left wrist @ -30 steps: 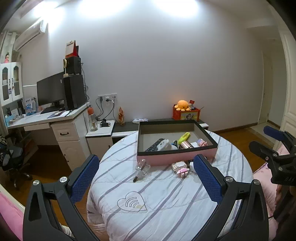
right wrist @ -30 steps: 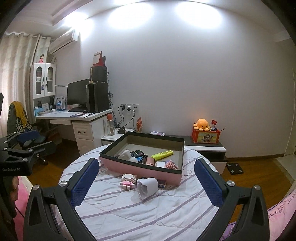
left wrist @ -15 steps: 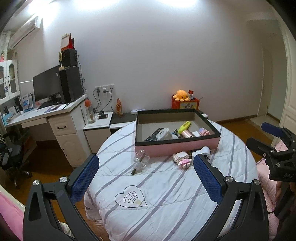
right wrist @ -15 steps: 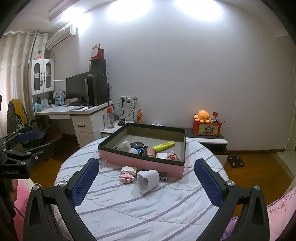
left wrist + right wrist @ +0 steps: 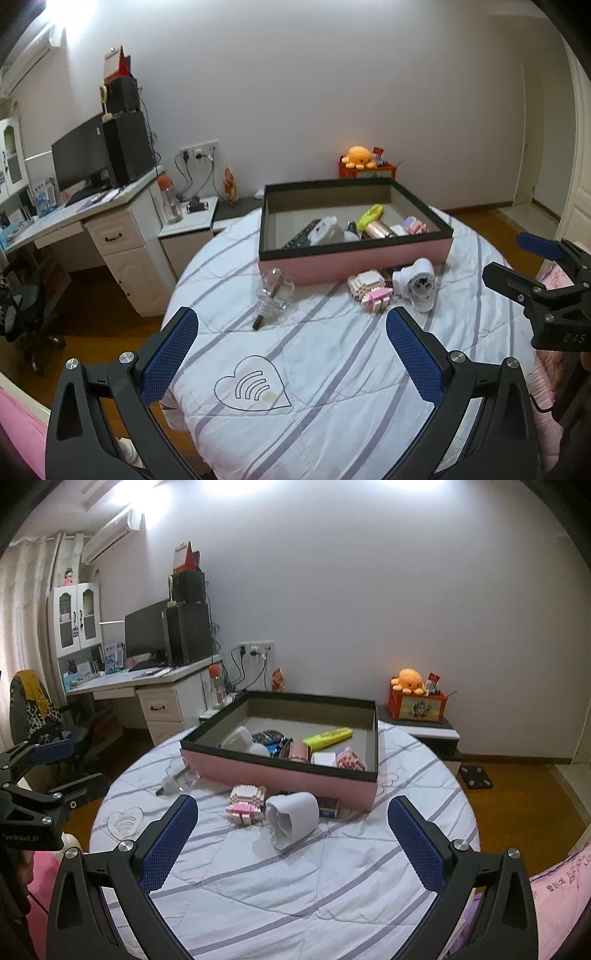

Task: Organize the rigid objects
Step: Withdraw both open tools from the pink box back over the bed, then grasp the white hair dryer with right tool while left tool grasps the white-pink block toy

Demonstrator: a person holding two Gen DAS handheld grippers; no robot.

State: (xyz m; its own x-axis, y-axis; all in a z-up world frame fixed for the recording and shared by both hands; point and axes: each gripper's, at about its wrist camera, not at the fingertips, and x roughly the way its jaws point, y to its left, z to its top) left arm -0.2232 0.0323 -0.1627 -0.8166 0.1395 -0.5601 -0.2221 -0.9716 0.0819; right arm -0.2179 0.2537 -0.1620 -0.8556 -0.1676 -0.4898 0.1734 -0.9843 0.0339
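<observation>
A pink box with a black rim sits on the round table and holds a yellow highlighter, a remote and several small items. In front of it lie a clear glass bottle, a pink-and-white brick toy and a white cylindrical device. My left gripper is open and empty, above the table's near edge, short of the bottle. My right gripper is open and empty, just short of the white device.
The table wears a white striped quilt with a heart logo. A white desk with monitor stands at left, a low cabinet with an orange plush behind. The other gripper shows at each view's edge.
Both grippers have moved in closer to the table and tilted downward; the box and loose objects look larger. Both jaws stay open. Nothing on the table has moved.
</observation>
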